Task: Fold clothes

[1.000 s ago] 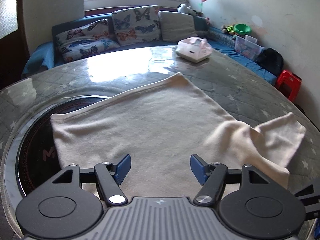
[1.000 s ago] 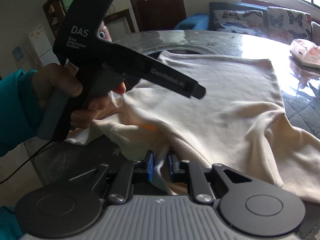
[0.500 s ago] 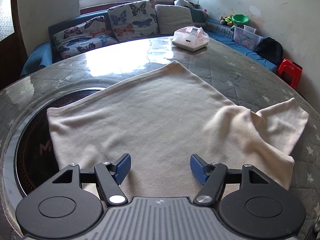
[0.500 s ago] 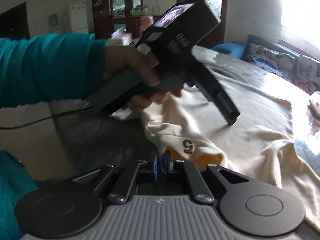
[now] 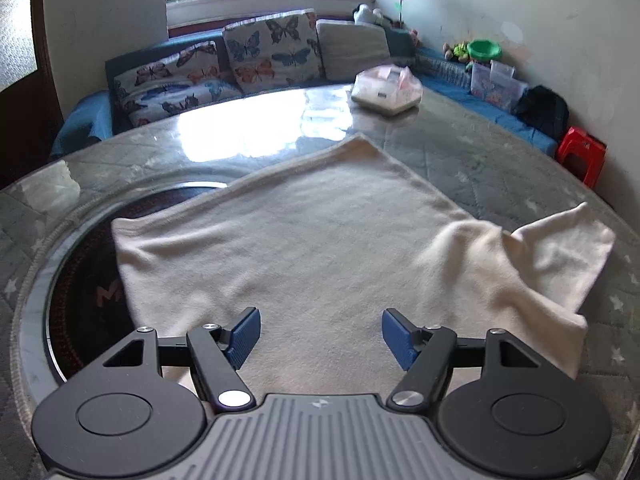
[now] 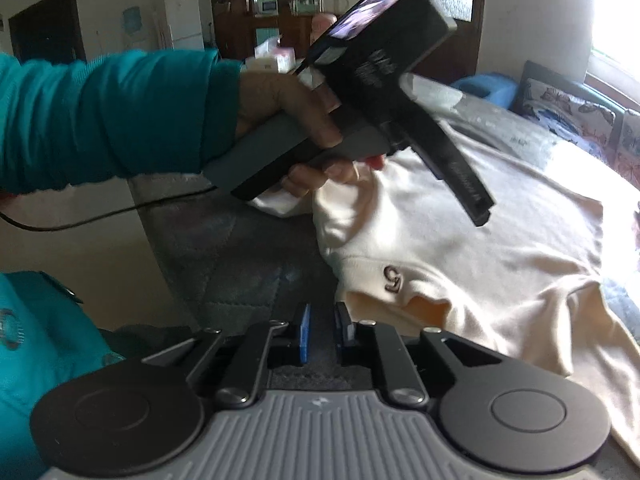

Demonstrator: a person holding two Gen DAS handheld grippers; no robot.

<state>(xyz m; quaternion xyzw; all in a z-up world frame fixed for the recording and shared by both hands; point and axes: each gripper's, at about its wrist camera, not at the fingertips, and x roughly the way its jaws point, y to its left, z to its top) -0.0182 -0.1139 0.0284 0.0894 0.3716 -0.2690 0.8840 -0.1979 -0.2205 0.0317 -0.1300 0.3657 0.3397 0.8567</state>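
At bottom centre of the left-wrist frame, left claw (image 5: 320,332) wide open, blue pads (image 5: 244,334) well apart, nothing between, poised over the near part of the shirt (image 5: 320,240). Cream shirt spread flat across the middle of the frame on the grey table (image 5: 480,160), one short sleeve (image 5: 560,248) rumpled out at right, left edge overlapping a dark round inset (image 5: 80,280). Farther up, right of centre, a white packet (image 5: 386,90) on the table; beyond, butterfly cushions (image 5: 272,52) under the window; at the right edge, a red stool (image 5: 582,152). At bottom centre of the right-wrist frame, right claw (image 6: 322,332) parted by a narrow gap, gripping nothing, over the table edge just left of the collar (image 6: 400,300) with its "5" mark. Above, at centre, a hand (image 6: 280,120) in a teal cuff (image 6: 120,116) around the left claw's handle, above the shirt's near corner.
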